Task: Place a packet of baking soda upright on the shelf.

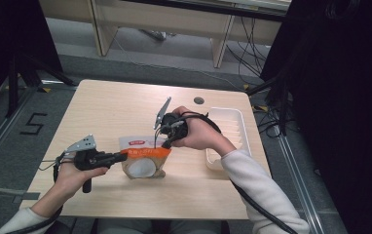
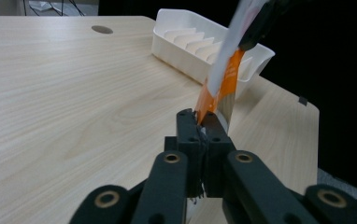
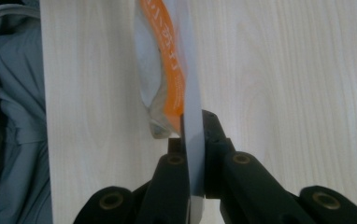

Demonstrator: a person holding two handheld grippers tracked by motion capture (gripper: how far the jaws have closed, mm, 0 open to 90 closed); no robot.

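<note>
One pouch [image 1: 144, 160], orange-banded with a clear window, stood near the front middle of the one wooden table [image 1: 111, 112], held between two grippers. The left gripper [image 1: 124, 156] had its jaws pressed together on the pouch's left upper edge, pinching the orange band. The right gripper [image 1: 165, 143] came down from above, its jaws pinching the pouch's top edge at the right. One white tray [image 1: 239, 127] with ribbed compartments sat at the table's right side, well apart from the pouch. One round hole [image 1: 198, 100] marked the tabletop behind the right hand [image 1: 201, 134].
</note>
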